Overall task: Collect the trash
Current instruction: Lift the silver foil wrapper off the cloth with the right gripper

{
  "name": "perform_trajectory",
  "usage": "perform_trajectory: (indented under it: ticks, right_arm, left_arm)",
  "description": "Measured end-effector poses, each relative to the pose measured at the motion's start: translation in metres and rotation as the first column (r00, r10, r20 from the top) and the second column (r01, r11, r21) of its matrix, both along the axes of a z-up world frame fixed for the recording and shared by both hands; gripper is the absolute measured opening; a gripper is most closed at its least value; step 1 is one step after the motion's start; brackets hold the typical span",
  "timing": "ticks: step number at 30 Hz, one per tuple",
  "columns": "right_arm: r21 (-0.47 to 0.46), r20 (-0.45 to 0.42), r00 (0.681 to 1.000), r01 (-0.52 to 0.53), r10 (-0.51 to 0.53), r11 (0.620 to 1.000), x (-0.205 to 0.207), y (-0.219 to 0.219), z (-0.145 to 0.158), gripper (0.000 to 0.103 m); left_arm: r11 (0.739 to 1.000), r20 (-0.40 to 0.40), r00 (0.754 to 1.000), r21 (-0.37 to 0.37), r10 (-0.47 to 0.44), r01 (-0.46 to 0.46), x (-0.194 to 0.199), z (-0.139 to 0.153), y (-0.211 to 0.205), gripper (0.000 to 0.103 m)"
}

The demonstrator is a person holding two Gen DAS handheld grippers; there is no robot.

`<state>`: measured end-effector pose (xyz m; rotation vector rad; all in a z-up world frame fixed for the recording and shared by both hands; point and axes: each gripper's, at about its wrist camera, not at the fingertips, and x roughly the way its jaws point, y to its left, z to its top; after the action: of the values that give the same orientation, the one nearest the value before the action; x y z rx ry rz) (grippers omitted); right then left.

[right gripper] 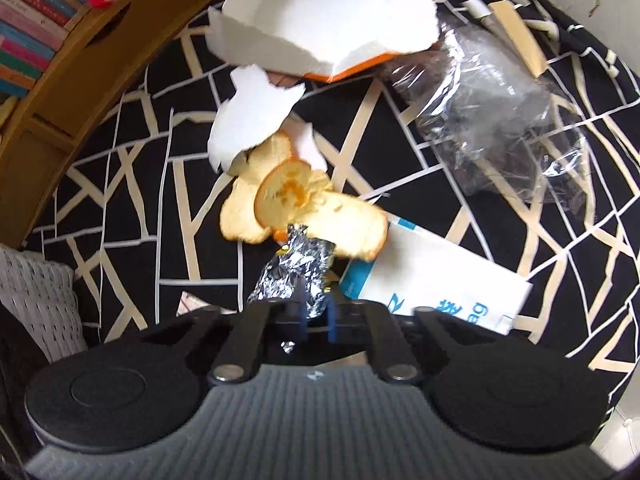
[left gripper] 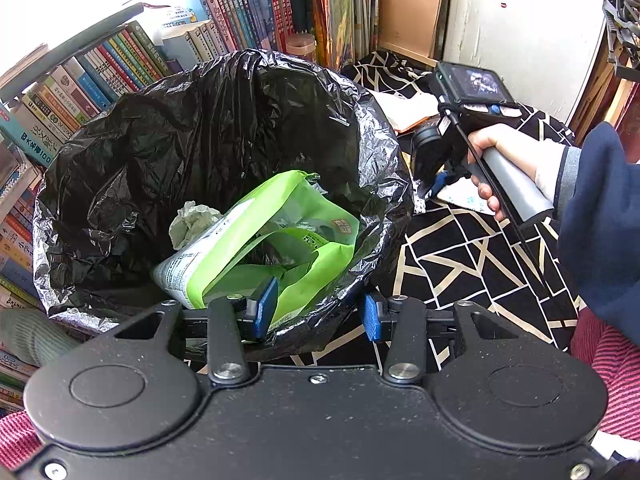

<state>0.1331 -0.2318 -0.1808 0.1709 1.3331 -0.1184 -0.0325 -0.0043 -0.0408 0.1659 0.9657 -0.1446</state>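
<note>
A bin lined with a black bag (left gripper: 208, 120) fills the left wrist view; it holds a green packet (left gripper: 256, 240) and crumpled paper (left gripper: 192, 220). My left gripper (left gripper: 319, 312) is shut on the bin's near rim, with one blue pad inside and the other outside. In the right wrist view my right gripper (right gripper: 316, 320) points down and is shut on a crumpled silver foil wrapper (right gripper: 292, 276). Dried orange peel (right gripper: 296, 204) lies just beyond the foil. From the left wrist view the right gripper (left gripper: 434, 186) shows low over the cloth, right of the bin, held by a hand (left gripper: 516, 152).
On the black-and-cream patterned cloth (right gripper: 120, 200) lie torn white cardboard (right gripper: 320, 36), a torn white scrap (right gripper: 248, 120), a clear plastic bag (right gripper: 492, 128) and a white-and-blue packet (right gripper: 436, 284). A wooden shelf (right gripper: 60, 92) and a white woven basket (right gripper: 36, 300) stand left. Books (left gripper: 120, 60) line the back.
</note>
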Motion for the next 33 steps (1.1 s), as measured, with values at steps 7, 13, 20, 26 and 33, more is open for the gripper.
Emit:
perform_trajectory:
  ticks: [7, 13, 20, 26, 33]
  right_arm:
    - [0.079, 0.086, 0.996, 0.009, -0.016, 0.997, 0.002, -0.005, 0.036, 0.009]
    - [0.075, 0.042, 0.999, 0.031, -0.034, 0.997, 0.004, -0.005, 0.020, 0.059]
    - [0.025, 0.040, 0.999, 0.015, -0.016, 1.000, 0.006, 0.005, -0.007, 0.078]
    - [-0.061, 0.014, 0.999, -0.044, 0.045, 0.997, 0.003, 0.021, -0.016, 0.055]
    - [0.024, -0.004, 1.000, 0.024, -0.023, 0.999, 0.004, 0.006, 0.001, 0.017]
  left_arm:
    - [1.000, 0.000, 1.000, 0.000, 0.000, 0.000, 0.000, 0.000, 0.000, 0.042]
    - [1.000, 0.000, 1.000, 0.000, 0.000, 0.000, 0.000, 0.000, 0.000, 0.042]
    - [1.000, 0.001, 1.000, 0.003, 0.000, 0.000, 0.000, 0.000, 0.001, 0.042]
    - [1.000, -0.003, 1.000, 0.003, -0.002, 0.002, 0.001, 0.000, -0.001, 0.042]
    - [1.000, -0.004, 1.000, 0.000, -0.002, 0.002, 0.001, -0.001, -0.001, 0.042]
